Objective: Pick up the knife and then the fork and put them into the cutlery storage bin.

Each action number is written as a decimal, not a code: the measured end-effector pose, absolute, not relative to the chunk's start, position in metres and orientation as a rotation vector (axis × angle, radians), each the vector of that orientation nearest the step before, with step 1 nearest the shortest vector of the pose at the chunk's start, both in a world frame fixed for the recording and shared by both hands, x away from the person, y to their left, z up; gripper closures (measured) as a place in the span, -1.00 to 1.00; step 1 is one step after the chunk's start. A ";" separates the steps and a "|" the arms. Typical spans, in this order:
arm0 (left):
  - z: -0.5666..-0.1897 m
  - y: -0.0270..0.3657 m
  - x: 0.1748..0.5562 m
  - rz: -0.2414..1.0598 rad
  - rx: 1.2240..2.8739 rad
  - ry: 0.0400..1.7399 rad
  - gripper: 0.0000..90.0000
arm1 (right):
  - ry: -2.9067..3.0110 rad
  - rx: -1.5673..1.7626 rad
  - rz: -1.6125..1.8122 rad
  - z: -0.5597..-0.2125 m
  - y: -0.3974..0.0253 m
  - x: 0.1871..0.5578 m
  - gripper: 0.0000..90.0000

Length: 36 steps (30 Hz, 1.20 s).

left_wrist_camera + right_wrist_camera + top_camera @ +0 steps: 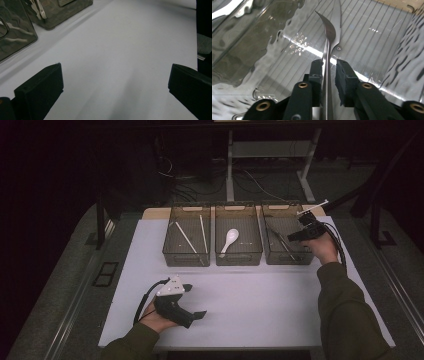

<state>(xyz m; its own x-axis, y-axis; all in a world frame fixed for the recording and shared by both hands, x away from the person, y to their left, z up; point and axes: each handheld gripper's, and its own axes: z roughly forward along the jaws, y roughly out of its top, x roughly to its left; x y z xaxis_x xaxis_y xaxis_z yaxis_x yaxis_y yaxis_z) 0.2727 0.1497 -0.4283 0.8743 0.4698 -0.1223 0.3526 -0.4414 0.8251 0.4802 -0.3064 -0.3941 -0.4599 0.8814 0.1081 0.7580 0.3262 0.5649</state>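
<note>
A white table (260, 295) carries three clear bins in a row; the right bin (287, 251) is the landmark. Over it, the right gripper (329, 65) has its jaws nearly closed around a knife (329, 30), blade pointing down into that bin. Likely the drop-off step: next, open and release. Well left and nearer the person, the left gripper (115, 82) rests, jaws wide and empty.

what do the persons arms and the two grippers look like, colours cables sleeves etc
Both forearms wear dark olive-green long sleeves. The left gripper is black with a pale grey three-cornered plate on top and a black cable. The right gripper is black too, with brass-coloured rivets, blocky black jaw pads and a black cable.
</note>
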 end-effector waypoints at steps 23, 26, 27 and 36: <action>-0.429 0.150 0.274 0.161 2.070 0.608 -1.00 | 2.254 1.423 1.144 -0.381 -0.317 0.446 -0.22; -0.429 0.150 0.274 0.161 2.073 0.609 -1.00 | 2.244 1.391 1.182 -0.380 -0.318 0.436 -0.28; -0.429 0.150 0.274 0.160 2.076 0.607 -1.00 | 2.240 1.383 1.187 -0.380 -0.317 0.433 -0.30; -0.429 0.151 0.274 0.159 2.065 0.609 -1.00 | 2.240 1.275 1.201 -0.379 -0.308 0.398 -0.46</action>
